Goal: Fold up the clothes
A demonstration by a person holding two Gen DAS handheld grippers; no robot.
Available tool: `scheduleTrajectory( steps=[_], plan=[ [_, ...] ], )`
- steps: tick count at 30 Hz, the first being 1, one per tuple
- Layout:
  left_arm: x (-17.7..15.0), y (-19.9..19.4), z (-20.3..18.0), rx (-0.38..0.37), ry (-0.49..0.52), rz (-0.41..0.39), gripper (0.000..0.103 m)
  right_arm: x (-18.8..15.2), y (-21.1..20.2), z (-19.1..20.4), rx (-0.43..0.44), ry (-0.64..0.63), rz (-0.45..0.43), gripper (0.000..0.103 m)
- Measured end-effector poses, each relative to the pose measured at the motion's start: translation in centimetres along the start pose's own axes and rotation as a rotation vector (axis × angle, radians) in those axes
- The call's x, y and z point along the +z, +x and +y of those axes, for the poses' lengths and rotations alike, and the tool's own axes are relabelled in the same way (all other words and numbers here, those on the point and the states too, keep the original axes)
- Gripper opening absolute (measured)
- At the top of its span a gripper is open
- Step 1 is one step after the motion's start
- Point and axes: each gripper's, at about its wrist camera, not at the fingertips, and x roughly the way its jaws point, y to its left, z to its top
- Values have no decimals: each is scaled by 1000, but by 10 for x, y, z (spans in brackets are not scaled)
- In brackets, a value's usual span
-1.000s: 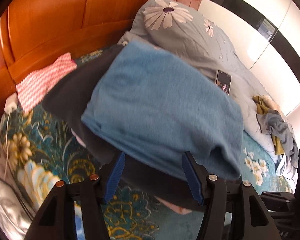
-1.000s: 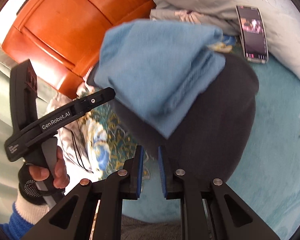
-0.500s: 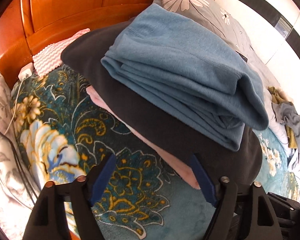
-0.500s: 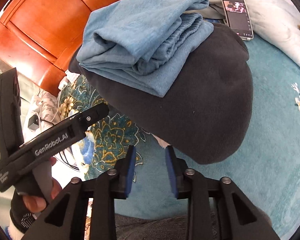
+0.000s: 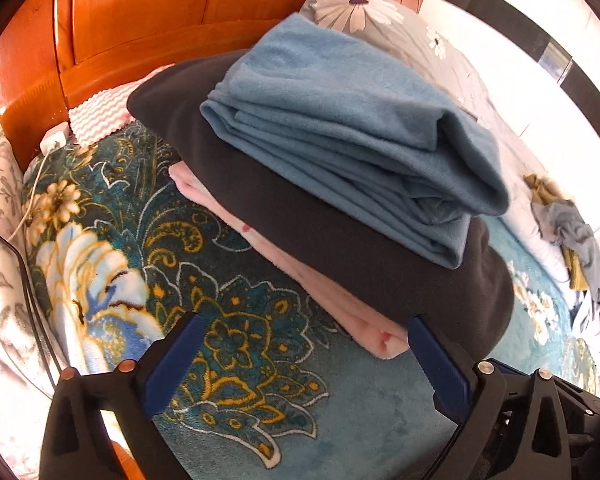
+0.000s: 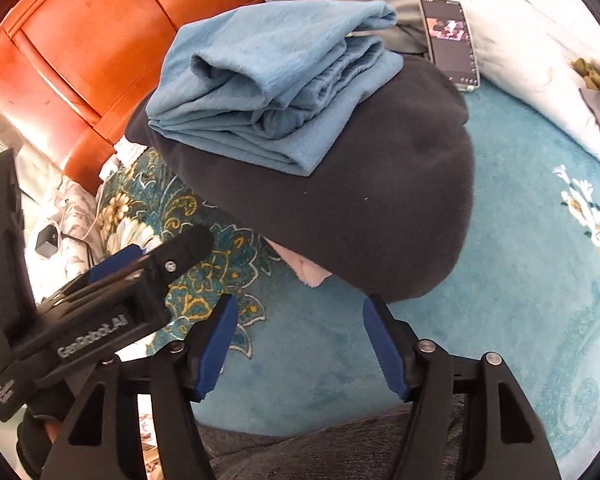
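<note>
Bearing "GenRobot.AI" lettering, the left gripper (image 6: 112, 264) and right gripper (image 6: 300, 344), jaws just opened and empty, hover over folded clothes (image 6: 276, 92) on a floral blanket (image 6: 500, 280) by a wooden headboard (image 5: 140, 20).

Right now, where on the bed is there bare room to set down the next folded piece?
Free: the teal blanket on the camera's near side and right of the black garment, out to the white flower print. Crowded: the headboard side, with the blue garment stacked on black, phone, pillow, and cables at the blanket's edge.
</note>
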Motion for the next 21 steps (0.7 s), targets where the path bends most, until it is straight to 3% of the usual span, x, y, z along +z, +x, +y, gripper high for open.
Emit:
scheduleTrajectory(
  steps=[3, 7, 11, 14, 21],
  plan=[
    [-1, -9, -2, -10, -2, -45, 103, 0, -3, -1, -8, 7, -25, 78],
    [0, -22, -4, -5, 19, -106, 103, 2, -6, 3, -25, 3, -54, 79],
    [3, -30, -2, 13, 20, -143, 103, 1, -8, 7, -47, -10, -77, 99],
    [7, -31, 1, 69, 9, -143, 103, 1, -11, 12, -69, -25, -97, 99],
    [4, -38, 15, 91, -47, -173, 103, -1, -16, 14, -114, -37, -131, 99]
  ],
)
